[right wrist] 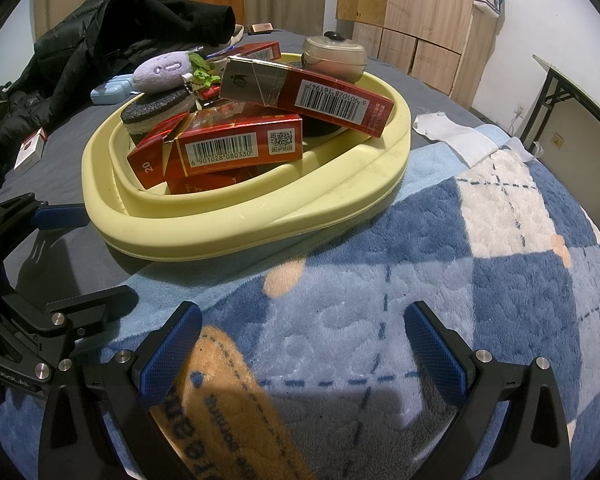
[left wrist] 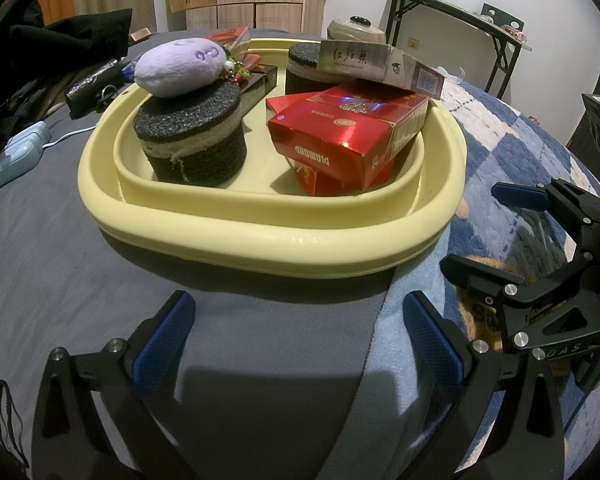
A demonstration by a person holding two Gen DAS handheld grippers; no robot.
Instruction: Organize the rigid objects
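**Basin loaded, both grippers empty — top of the stack looks shaky**

Left gripper [left wrist: 296, 340] hovers over the grey sheet at the near edge of the yellow basin [left wrist: 236, 228]; fingers spread wide, nothing between them. Right gripper [right wrist: 302, 348] hangs over the blue checked blanket [right wrist: 500, 280], near-right of the basin; fingers also wide and empty.

Task items are mostly in the basin already:
- dark foam cylinder [left wrist: 192, 136] at near left, purple plush [left wrist: 180, 68] sitting on top of it
- second dark cylinder [left wrist: 300, 68] at far right
- red Diamond carton [left wrist: 348, 132] resting tilted on another red box [left wrist: 316, 180]
- silver-and-red carton [left wrist: 380, 66] bridging the far cylinder and the red stack, one end overhanging towards the rim

Still outside, as far as I can tell: a small white-and-red pack [right wrist: 30, 152] on the bed far left, a light blue case [left wrist: 18, 154], and a red box [right wrist: 256, 54] behind the basin.

Risks, my read:
- The top carton only rests on two uneven supports. A nudge from either finger, or dropping another item on the pile, likely slides it over the rim.
- The plush is perched, not seated; bumping the near cylinder rolls it off.
- The basin straddles sheet and blanket on a soft bed, so pressing the rim could tip the load.
- Grippers sit close together; reaching across risks a clash.
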